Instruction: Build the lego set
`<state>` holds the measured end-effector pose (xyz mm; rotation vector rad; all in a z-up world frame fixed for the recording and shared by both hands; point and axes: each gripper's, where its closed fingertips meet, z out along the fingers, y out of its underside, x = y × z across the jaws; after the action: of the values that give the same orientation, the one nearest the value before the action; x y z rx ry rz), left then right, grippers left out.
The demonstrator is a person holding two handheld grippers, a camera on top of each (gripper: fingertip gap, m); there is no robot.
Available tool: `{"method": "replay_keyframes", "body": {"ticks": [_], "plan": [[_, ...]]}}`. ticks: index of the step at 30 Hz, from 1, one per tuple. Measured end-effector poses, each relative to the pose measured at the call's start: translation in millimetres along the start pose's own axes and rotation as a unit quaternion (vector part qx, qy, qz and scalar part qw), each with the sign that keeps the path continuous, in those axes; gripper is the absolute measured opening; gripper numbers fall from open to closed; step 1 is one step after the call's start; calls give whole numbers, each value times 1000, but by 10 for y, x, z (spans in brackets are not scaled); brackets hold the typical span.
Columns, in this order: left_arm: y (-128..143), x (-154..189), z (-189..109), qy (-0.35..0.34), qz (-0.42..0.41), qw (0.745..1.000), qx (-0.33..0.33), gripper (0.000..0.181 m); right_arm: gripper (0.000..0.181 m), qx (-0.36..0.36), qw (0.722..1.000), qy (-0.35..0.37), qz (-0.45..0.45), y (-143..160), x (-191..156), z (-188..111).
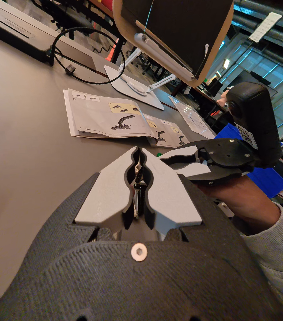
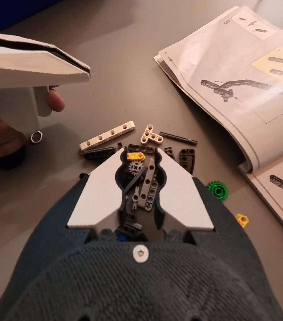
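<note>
Right gripper (image 2: 140,150): grey fingers parted, nothing gripped, poised over a heap of loose lego pieces on the grey table (image 2: 102,52).

Between the parted jaws, lying on the table: yellow short liftarm (image 2: 135,155) near the tips, pale gear (image 2: 135,167) just behind it, tan beam (image 2: 147,184) running lengthwise, dark axle (image 2: 134,180) crossing it at a slant, small grey connector (image 2: 135,198) farther back.

Just beyond the tips: white straight beam (image 2: 107,135), white T-shaped liftarm (image 2: 150,135), dark axle rod (image 2: 178,138), several dark liftarms partly hidden by the fingers.

Right of the gripper: green gear (image 2: 218,190), small yellow connector (image 2: 241,220), both apart from the heap.

Left gripper (image 1: 139,150): fingers drawn nearly together at the tips, clamped on a black lego assembly (image 1: 139,175) of holed beams with a pale part behind; it sits deep in the gap, its full shape hidden. Held above the table, to the left of the heap.

Surroundings: open instruction booklet (image 1: 109,116) beyond the pieces; white lamp base (image 1: 133,86), black cable loop (image 1: 88,55), blue bin (image 1: 267,180).
</note>
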<state>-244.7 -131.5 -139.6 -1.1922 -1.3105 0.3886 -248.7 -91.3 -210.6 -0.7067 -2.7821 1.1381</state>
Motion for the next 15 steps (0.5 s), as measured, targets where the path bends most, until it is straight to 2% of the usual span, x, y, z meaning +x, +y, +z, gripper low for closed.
{"method": "replay_keyframes", "body": {"ticks": [15], "plan": [[20, -4, 11, -2, 1, 1000, -5, 0, 29, -4, 1000, 19, -19, -13, 0, 31]]}}
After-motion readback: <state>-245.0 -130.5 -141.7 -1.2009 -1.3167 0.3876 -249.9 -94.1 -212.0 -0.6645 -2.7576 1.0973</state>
